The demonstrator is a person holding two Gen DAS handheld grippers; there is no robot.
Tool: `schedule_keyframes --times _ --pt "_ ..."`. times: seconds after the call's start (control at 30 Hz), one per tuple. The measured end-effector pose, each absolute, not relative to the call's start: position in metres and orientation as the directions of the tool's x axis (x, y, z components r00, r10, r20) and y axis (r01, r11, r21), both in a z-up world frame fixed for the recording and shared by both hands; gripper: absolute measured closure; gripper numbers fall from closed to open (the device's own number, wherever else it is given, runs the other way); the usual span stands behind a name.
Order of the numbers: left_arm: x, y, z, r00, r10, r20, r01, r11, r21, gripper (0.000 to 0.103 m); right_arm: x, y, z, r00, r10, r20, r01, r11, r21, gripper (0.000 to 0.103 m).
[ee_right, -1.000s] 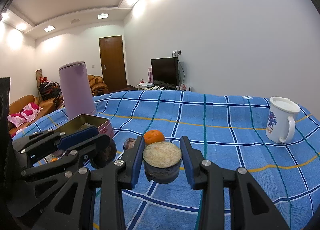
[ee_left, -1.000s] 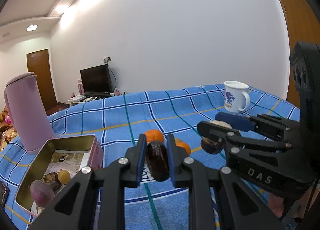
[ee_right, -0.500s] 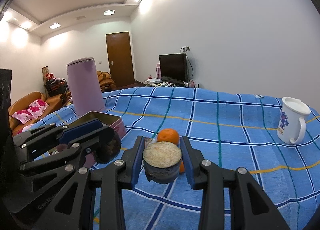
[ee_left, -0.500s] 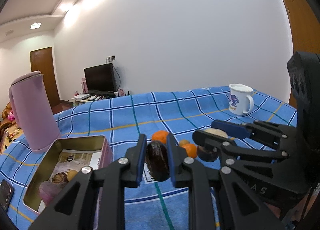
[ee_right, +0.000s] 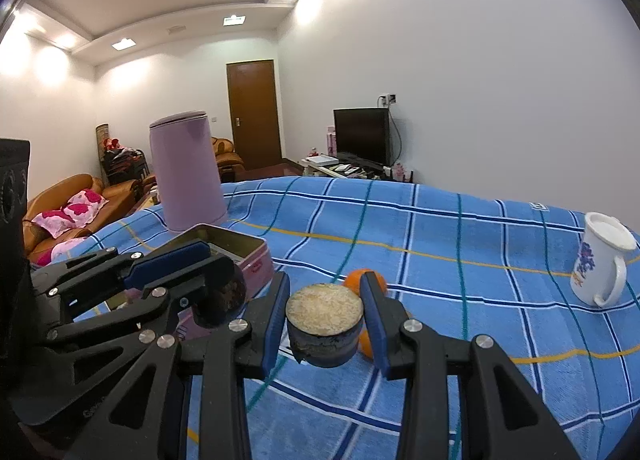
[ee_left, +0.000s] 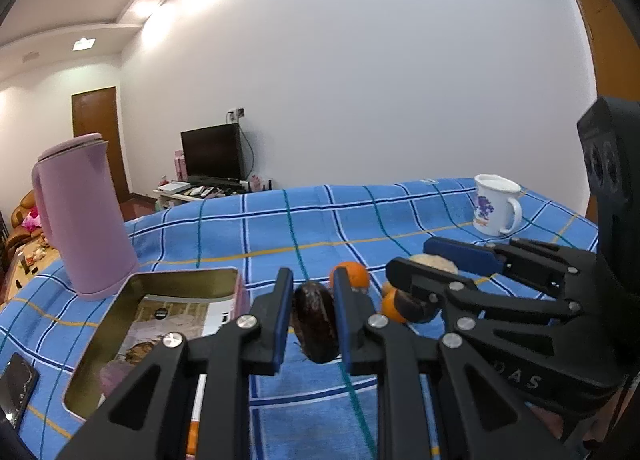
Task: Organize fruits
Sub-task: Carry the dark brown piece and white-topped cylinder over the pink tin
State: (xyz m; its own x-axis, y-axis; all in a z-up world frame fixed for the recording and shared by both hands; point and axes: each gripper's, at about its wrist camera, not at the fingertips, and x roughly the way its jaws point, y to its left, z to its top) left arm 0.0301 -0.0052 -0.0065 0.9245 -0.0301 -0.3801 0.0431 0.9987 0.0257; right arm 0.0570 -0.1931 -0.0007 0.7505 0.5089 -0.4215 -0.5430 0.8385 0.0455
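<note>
Dark fruit pieces carried, one pinched in each gripper.
Left gripper [ee_left: 310,314] and right gripper [ee_right: 325,318] next swing toward ten o'clock, over the tin [ee_left: 120,312].

A blue checked cloth [ee_left: 400,220] covers the worktop; on it stand a pink kettle [ee_left: 84,216], open tin [ee_left: 120,312], white mug [ee_left: 496,206], oranges [ee_right: 356,280] and phone [ee_left: 16,388].

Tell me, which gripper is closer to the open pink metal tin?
Left. The left gripper, holding a dark fruit, hangs right beside the open pink metal tin; the right gripper is farther off, beyond the left one.
</note>
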Motion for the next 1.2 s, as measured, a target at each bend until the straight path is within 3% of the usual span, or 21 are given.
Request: schedule_keyframes --times 1.2 --pt "0.016 0.097 -0.006 0.914 0.115 -0.388 -0.137 0.990 -0.030 0.082 0.058 -0.097 0.020 0.661 0.633 -0.402 -0.675 0.736 0.049 0.064"
